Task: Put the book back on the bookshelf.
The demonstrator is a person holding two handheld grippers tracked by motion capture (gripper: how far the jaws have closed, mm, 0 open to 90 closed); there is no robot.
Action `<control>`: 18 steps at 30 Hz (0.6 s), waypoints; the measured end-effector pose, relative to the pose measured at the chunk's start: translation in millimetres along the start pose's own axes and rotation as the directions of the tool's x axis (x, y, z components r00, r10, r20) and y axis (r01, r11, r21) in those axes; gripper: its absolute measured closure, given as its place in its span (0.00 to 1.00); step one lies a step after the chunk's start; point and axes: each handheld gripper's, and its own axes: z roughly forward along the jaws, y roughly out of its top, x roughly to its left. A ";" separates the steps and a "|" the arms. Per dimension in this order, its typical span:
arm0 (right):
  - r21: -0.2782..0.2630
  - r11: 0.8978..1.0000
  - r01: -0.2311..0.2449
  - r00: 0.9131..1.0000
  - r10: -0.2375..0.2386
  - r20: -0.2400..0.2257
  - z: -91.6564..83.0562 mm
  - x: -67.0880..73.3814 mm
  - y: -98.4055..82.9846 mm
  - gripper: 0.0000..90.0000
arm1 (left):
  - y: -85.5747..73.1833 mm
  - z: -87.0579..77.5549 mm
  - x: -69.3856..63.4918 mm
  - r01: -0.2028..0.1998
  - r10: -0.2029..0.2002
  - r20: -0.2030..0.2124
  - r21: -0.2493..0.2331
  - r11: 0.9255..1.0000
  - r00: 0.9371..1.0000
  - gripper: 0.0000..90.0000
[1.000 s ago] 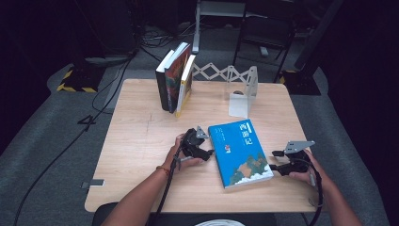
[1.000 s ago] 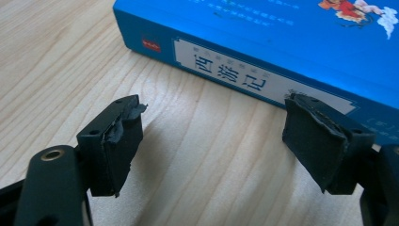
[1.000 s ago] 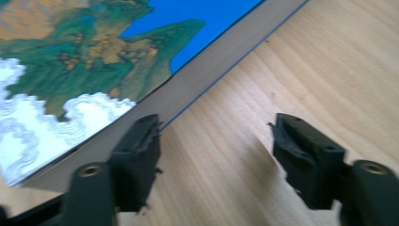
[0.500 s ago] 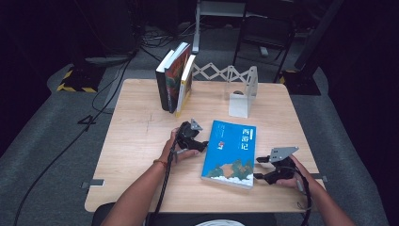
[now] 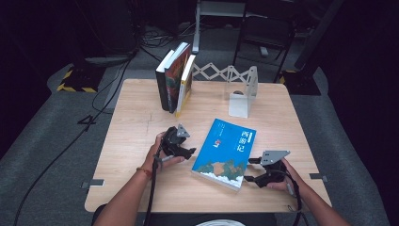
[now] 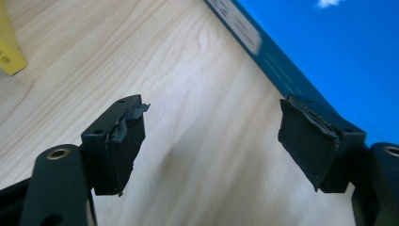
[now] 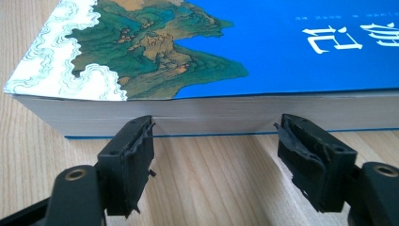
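A blue book [image 5: 228, 150] with a painted landscape on its cover lies flat and askew on the wooden table [image 5: 136, 117]. My left gripper [image 5: 189, 151] is open beside the book's left edge. In the left gripper view its jaws [image 6: 211, 113] hover over bare wood, with the book's spine [image 6: 277, 61] just past the right jaw. My right gripper [image 5: 248, 170] is at the book's lower right corner. Its jaws [image 7: 216, 129] have just been opening and stand open with nothing between them, their tips right at the page edge [image 7: 211, 115].
Three books [image 5: 176, 82] stand upright at the back of the table; a yellow corner [image 6: 9, 52] of one is in the left gripper view. A white bookend [image 5: 242, 96] and a folding lattice [image 5: 214, 73] stand at the back right. The table's front edge runs close behind both hands.
The book has turned clockwise, its near end swinging left. My right gripper followed it leftward and its jaws spread wider. My left gripper shifted a little left.
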 end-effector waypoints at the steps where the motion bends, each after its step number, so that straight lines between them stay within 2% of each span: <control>1: 0.001 1.000 0.002 1.000 -0.002 0.004 0.5 0.7 0.7 0.30 | -5.0 -4.1 -2.1 0.003 -0.003 0.015 0.005 1.000 1.000 0.26; 3: 0.003 1.000 0.009 1.000 -0.009 0.015 1.9 3.3 2.5 0.30 | -14.7 -10.1 -6.2 -0.008 0.007 0.027 0.025 1.000 1.000 0.25; 6: 0.003 1.000 0.007 1.000 -0.007 0.026 4.1 6.6 5.1 0.30 | -32.9 -15.6 -15.4 -0.032 0.032 0.009 0.063 0.998 0.999 0.24; 10: 0.001 1.000 0.005 0.999 -0.005 0.036 6.8 9.6 8.2 0.30 | -43.6 -22.3 -23.7 -0.050 0.050 0.006 0.055 0.997 0.999 0.25; 13: 0.001 1.000 -0.005 0.999 0.005 0.046 8.7 11.7 10.0 0.30 | -50.4 -25.6 -26.9 -0.019 0.017 0.048 0.049 0.999 0.999 0.25; 14: -0.002 1.000 -0.007 0.999 0.007 0.049 9.6 12.2 10.7 0.30 | -51.3 -26.0 -29.0 -0.011 0.009 0.043 0.045 0.999 0.999 0.25; 18: -0.003 1.000 -0.023 0.997 0.023 0.068 12.9 13.7 14.1 0.30 | -47.7 -27.1 -43.6 -0.042 0.041 0.031 0.026 0.999 0.999 0.26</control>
